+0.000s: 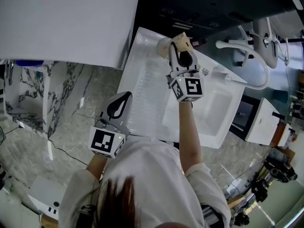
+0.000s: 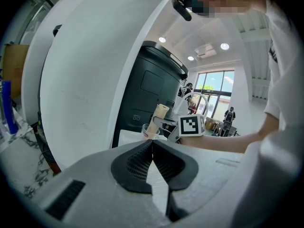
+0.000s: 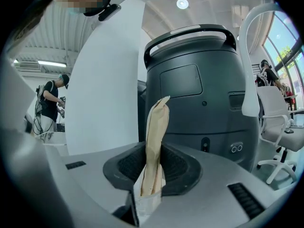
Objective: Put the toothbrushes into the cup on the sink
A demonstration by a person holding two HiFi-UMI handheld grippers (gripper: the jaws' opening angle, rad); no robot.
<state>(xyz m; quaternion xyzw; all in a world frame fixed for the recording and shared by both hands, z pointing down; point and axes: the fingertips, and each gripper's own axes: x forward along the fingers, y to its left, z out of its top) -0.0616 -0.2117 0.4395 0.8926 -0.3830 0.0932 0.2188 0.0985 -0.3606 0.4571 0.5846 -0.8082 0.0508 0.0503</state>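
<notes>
My right gripper (image 1: pixel 183 51) is shut on a toothbrush in a tan paper wrapper (image 1: pixel 181 42), held over the far corner of the white sink (image 1: pixel 142 84). The clear cup (image 1: pixel 163 46) stands on that corner, just left of the wrapper. In the right gripper view the wrapper (image 3: pixel 157 137) stands upright between the pads of the right gripper (image 3: pixel 154 151). My left gripper (image 1: pixel 125 97) hangs shut and empty at the sink's near left edge. In the left gripper view the left gripper (image 2: pixel 152 145) faces the cup (image 2: pixel 147 131), and the wrapped toothbrush (image 2: pixel 158 116) shows above the cup's rim.
A white curved faucet (image 1: pixel 240 56) rises at the sink's right. A large dark grey machine (image 3: pixel 199 89) stands behind the sink. A big white panel (image 1: pixel 66 23) fills the upper left, and a white chair (image 3: pixel 273 108) is at the right.
</notes>
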